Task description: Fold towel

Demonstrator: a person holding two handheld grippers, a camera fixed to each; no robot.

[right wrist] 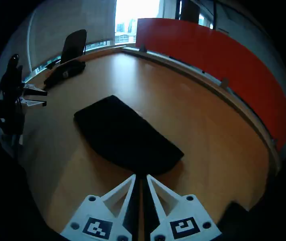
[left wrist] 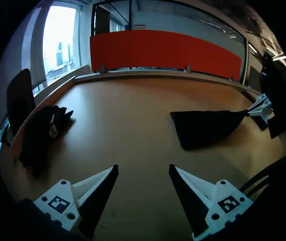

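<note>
Red partition (behind wooden table).

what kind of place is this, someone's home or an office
Most likely an office: a long curved wooden desk holding the towel, a red divider screen along its far edge, a chair, and a window onto tall buildings.

I'm seeing an office: long wooden bench, red divider screen along its back, office chair, big window onto city towers.
</note>
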